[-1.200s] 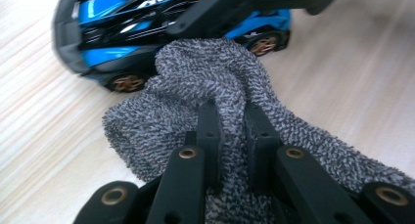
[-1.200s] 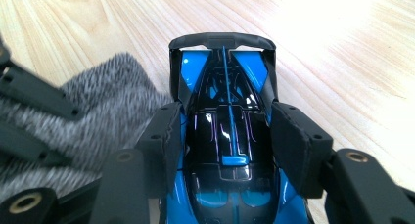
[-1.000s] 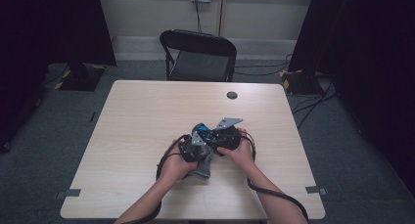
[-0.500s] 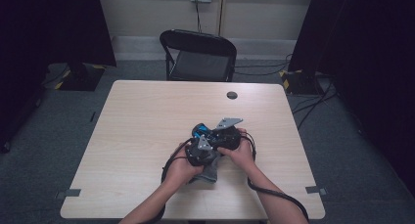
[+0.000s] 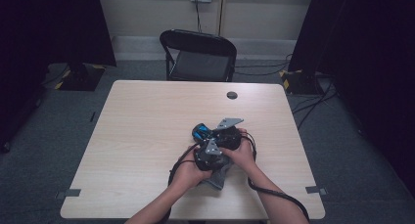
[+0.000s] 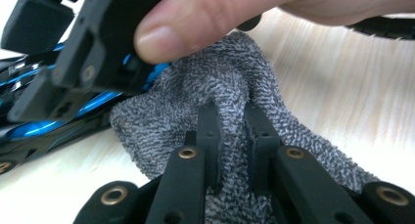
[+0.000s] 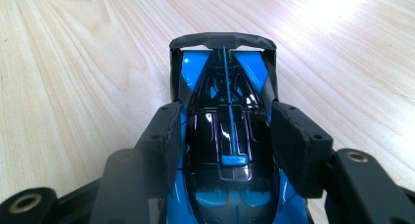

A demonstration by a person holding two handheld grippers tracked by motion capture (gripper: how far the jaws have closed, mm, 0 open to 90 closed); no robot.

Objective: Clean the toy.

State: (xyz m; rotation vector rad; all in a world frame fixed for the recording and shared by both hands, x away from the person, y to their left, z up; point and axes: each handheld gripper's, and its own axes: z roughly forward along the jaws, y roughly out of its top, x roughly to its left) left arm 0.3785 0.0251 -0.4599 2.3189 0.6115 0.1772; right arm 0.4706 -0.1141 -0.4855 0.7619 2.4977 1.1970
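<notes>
The toy car (image 7: pixel 225 150) is sitting on the bench (image 5: pixel 147 136), clamped between the right gripper (image 7: pixel 225 131) fingers. Over the last second the left gripper (image 6: pixel 234 131) has been closing in beside it, narrow fingers pinching the grey cloth (image 6: pixel 244 92), probably for wiping.

Both grippers are black with brass-ringed screw holes; the left gripper (image 6: pixel 234 136) and right gripper (image 7: pixel 229 136) each trail a black cable, and forearms look bare.
</notes>
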